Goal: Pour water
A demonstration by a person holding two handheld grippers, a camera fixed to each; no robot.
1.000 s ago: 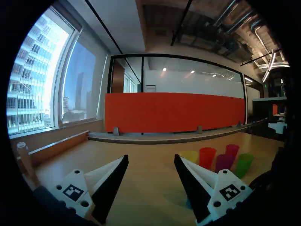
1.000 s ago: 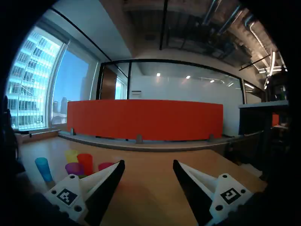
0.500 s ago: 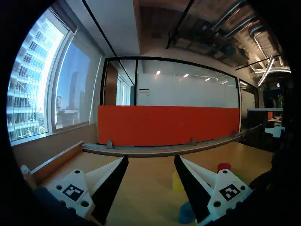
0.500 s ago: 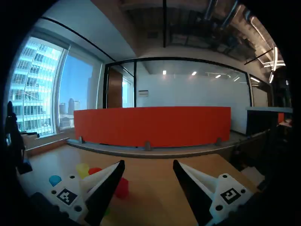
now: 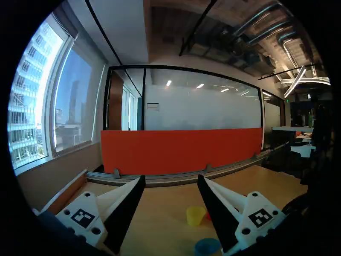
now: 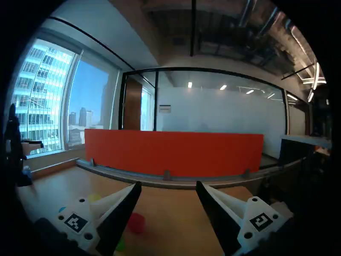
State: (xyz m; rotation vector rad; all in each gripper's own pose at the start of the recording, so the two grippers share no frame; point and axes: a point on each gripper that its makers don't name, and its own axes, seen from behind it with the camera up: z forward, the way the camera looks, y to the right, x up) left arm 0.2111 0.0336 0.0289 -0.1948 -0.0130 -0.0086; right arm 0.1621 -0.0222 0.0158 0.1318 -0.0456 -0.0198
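- Wide windows (image 5: 25,115) on the left, an orange partition (image 5: 179,149) across the far side and a wooden table (image 5: 166,222) near us make up the room.
- In the left gripper view, a yellow cup (image 5: 195,215) stands upright on the table, right of centre. A blue cup (image 5: 207,246) stands nearer, partly behind the right finger.
- In the right gripper view, a red cup (image 6: 137,222) sits low and left of centre, just beside the left finger.
- We judge these cups to be light, stiff plastic with smooth walls, so they would slip and tip easily. We would take one across the middle of its wall, below the rim, with a gentle squeeze. We cannot tell whether any holds water.
- Our left gripper (image 5: 171,176) is released, its fingers spread wide. It holds nothing and touches nothing, above the table.
- Our right gripper (image 6: 168,183) is likewise spread wide and empty, clear of the cups.
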